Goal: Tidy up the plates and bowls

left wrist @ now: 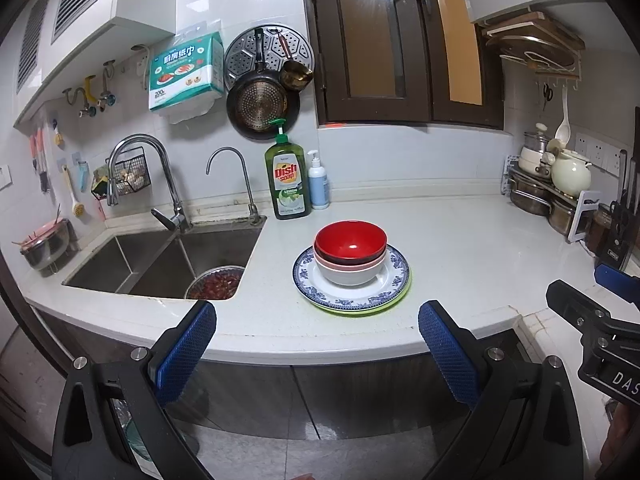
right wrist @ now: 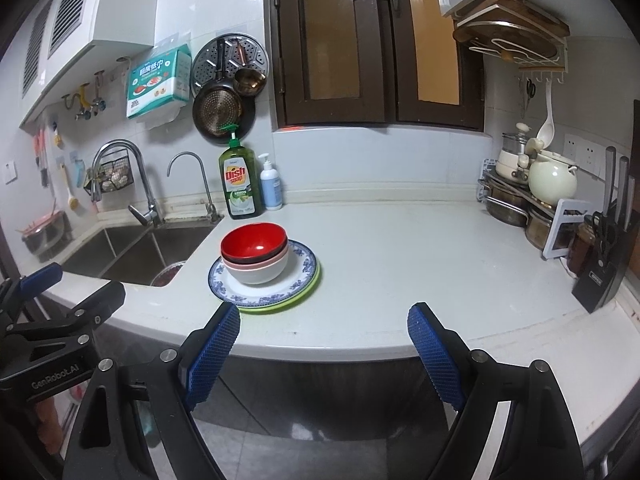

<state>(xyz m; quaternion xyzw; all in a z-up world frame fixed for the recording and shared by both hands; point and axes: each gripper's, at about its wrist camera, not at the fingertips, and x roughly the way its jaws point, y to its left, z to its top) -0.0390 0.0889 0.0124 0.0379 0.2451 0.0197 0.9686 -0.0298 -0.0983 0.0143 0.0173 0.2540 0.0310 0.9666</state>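
On the white counter (left wrist: 460,248) (right wrist: 400,260) stands one pile of dishes. A red bowl (left wrist: 351,241) (right wrist: 253,242) nests on a dark bowl, a pink one and a white bowl (left wrist: 348,276) (right wrist: 260,274). Under them lie a blue-patterned plate (left wrist: 394,276) (right wrist: 304,270) and a green plate (left wrist: 400,300) (right wrist: 308,292). My left gripper (left wrist: 316,316) hangs open before the counter's front edge, nothing between its blue pads. My right gripper (right wrist: 324,318) is open too and empty, just right of the pile and short of it.
A steel sink (left wrist: 160,256) (right wrist: 132,248) with a colander of red food (left wrist: 216,282) lies left of the pile. Dish soap (left wrist: 286,176) (right wrist: 240,180) and a pump bottle (left wrist: 319,182) stand behind. Pots (right wrist: 520,200) and a knife block (right wrist: 604,264) crowd the right corner.
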